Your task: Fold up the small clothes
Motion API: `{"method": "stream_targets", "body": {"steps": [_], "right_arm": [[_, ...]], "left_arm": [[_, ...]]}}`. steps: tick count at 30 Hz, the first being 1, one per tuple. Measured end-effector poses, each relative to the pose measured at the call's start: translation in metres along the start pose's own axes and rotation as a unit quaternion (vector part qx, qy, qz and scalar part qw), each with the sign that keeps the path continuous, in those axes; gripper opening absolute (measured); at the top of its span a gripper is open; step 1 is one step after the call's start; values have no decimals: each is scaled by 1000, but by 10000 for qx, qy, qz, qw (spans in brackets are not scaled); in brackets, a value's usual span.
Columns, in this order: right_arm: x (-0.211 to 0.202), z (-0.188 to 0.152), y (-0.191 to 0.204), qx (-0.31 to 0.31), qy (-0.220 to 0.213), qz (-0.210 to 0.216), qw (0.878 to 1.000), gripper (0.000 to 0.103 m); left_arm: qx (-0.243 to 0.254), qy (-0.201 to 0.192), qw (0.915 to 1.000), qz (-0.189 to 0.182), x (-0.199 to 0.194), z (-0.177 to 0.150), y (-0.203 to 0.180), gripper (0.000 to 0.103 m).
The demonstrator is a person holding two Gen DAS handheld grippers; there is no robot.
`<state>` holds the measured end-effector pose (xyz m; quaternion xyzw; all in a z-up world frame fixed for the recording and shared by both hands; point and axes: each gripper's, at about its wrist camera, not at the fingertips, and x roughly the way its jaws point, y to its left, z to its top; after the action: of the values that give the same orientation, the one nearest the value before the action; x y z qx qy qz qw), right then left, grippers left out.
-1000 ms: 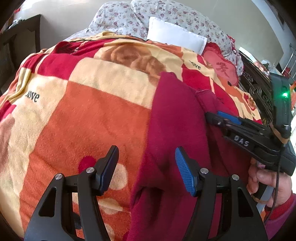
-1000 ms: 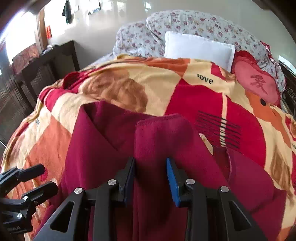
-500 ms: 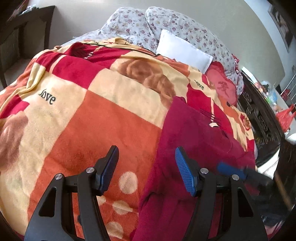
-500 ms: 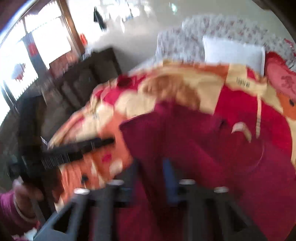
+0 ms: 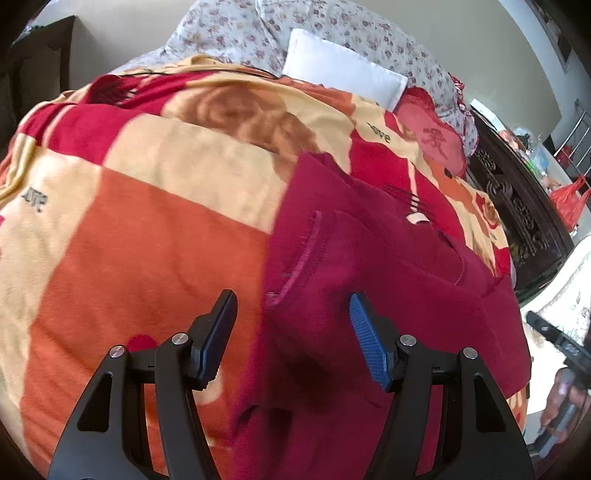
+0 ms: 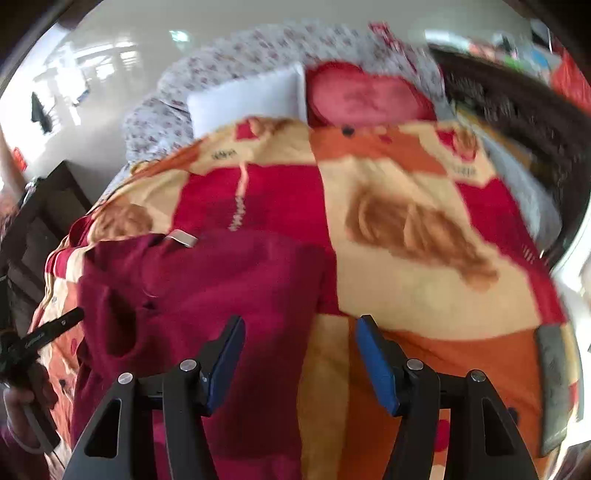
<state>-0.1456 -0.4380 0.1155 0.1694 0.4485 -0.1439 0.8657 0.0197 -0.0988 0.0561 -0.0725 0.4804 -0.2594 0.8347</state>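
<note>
Overhead, parted left fingers (image 5: 291,332), opening empty right fingers (image 6: 299,354), "love" blanket (image 5: 155,236).

Garment (image 5: 369,266): solid dark crimson, with a pale pink seam line and a small whitish label at the collar. Blanket (image 5: 147,229) beneath the garment: patchwork of orange, cream and red blocks, brown rose motifs, black lettering, white dots on orange. White pillow (image 5: 343,74) beyond the blanket: plain. Quilt (image 5: 258,33) behind the white pillow: pale grey with small reddish flowers. Cushion (image 5: 432,136) beside the white pillow: pinkish red with a darker character. Gripper pads (image 5: 364,339): blue on black frames
</note>
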Motion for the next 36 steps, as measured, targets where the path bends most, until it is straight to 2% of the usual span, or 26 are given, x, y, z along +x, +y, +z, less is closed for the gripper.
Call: {"method": "stream_targets", "body": {"steps": [3, 4, 5, 6, 8, 10, 12, 15, 17, 18, 20, 23, 27, 28, 30, 32, 33, 34, 35, 36], "right_arm": [[28, -2, -3, 255, 295, 585, 9975, 60], [34, -6, -3, 321, 351, 613, 9970, 59], [41, -6, -3, 391, 408, 608, 9966, 52], [44, -5, -4, 367, 345, 651, 9966, 33], [36, -6, -5, 266, 135, 571, 9979, 20], [22, -8, -8, 92, -120, 433, 9989, 17], [12, -10, -18, 141, -296, 327, 9989, 16], [22, -14, -37, 471, -291, 82, 9984, 16], [38, -20, -51, 678, -121, -115, 9976, 16], [38, -22, -56, 805, -59, -90, 9967, 16], [16, -22, -58, 865, -259, 133, 9958, 16], [-22, -25, -36, 274, -528, 118, 9982, 19], [-41, -41, -2, -293, -417, 604, 9969, 20], [-41, -45, 4, -397, -360, 619, 9966, 20], [-42, -57, 12, -583, -294, 454, 9968, 20], [-51, -69, 13, -696, -406, 264, 9964, 23], [-57, -76, 9, -653, -488, 194, 9965, 39], [-62, -82, 4, -568, -546, 176, 9967, 61], [-65, -89, -3, -443, -583, 169, 9972, 69], [-65, -93, -9, -365, -564, 150, 9976, 72]], "left_arm": [[58, -41, 10000, 15, 1, -2, -9, 63], [74, -35, 10000, -12, 1, -3, -12, 63], [88, -22, 10000, -12, 1, -3, -14, 62], [122, -26, 9999, 8, 1, -3, -17, 59], [228, -34, 9997, 37, 0, -2, -22, 30], [243, -204, 9995, -6, -10, -3, -25, 22], [260, -463, 9986, 42, -20, -7, -26, 20], [302, -284, 9989, 211, -6, -16, -25, 20], [311, -72, 9990, 315, 8, -20, -23, 20], [302, -34, 9990, 329, 10, -20, -22, 21], [267, -66, 9993, 271, 5, -19, -21, 21], [257, -116, 9992, 281, -4, -17, -21, 24], [375, -249, 9982, 407, -15, -21, -26, 31], [379, -268, 9981, 417, -16, -21, -27, 33], [408, -280, 9977, 455, -20, -23, -29, 35], [424, -319, 9974, 482, -25, -23, -29, 35], [411, -383, 9972, 497, -29, -22, -29, 35], [390, -483, 9967, 514, -35, -21, -27, 35], [373, -548, 9964, 530, -38, -19, -27, 38], [330, -633, 9960, 536, -42, -17, -25, 42]]}}
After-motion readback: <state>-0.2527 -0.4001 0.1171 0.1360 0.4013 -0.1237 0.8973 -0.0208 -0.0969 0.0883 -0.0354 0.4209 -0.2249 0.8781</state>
